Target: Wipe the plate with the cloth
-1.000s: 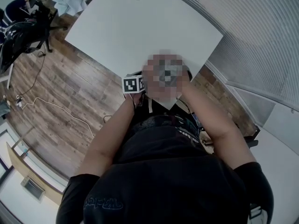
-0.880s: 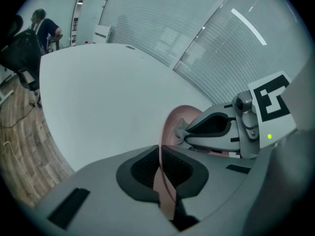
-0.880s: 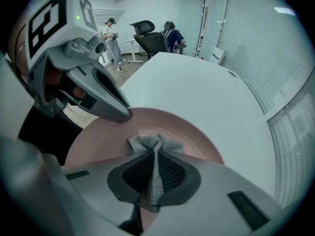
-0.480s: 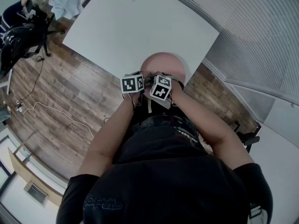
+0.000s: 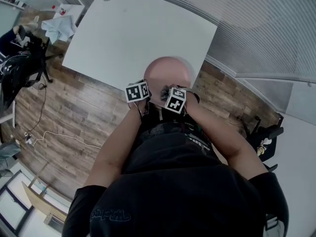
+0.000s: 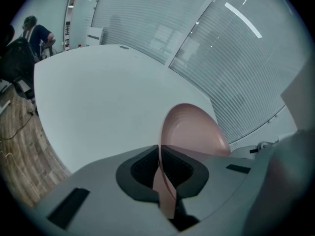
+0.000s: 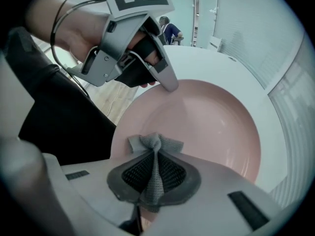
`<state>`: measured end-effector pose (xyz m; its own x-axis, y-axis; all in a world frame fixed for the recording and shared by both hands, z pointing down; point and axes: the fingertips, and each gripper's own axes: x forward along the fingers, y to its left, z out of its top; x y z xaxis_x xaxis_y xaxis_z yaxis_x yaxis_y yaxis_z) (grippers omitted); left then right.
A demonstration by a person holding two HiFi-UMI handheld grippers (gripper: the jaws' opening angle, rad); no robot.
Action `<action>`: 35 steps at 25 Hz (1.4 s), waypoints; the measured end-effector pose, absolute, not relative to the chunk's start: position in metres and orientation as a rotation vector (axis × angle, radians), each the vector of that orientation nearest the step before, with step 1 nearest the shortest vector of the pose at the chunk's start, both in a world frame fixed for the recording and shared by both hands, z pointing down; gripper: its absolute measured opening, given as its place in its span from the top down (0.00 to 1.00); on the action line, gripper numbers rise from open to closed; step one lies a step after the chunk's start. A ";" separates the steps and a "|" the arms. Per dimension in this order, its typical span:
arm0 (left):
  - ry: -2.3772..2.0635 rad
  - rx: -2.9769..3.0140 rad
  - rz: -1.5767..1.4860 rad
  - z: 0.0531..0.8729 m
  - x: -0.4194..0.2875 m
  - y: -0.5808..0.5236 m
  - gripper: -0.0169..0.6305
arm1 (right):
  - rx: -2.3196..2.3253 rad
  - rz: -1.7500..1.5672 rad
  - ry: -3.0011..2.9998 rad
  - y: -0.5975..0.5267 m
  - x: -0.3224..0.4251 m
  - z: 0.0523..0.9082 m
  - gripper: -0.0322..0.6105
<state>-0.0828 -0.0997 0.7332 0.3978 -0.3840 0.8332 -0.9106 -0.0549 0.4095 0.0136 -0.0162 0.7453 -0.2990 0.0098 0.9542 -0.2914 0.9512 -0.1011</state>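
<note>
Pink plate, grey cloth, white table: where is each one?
pink plate [image 7: 206,127], right gripper view, on its inner face.
grey cloth [image 7: 156,144], right gripper view, on its bunched tuft.
white table [image 5: 133,33], head view, on its bare top.

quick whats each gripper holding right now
Left gripper: closed on the rim of the round pink plate.
Right gripper: closed on the grey mesh cloth.

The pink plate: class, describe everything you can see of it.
The plate is round, pale pink and glossy like glazed ceramic, with a shallow well and raised rim. The left gripper pinches its rim, holding it tilted over the white table. The grey cloth in the right gripper appears to touch its face.
</note>
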 end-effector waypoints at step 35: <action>-1.013 2.342 0.549 0.551 -0.068 -0.090 0.94 | 1.217 0.503 -2.250 -0.084 0.031 0.563 0.89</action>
<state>-0.0678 -0.0903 0.5512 0.6369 -0.5421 0.5482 -0.7552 -0.5815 0.3025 0.0315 -0.0838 0.5633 -0.4550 -0.6510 0.6076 -0.8477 0.5256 -0.0717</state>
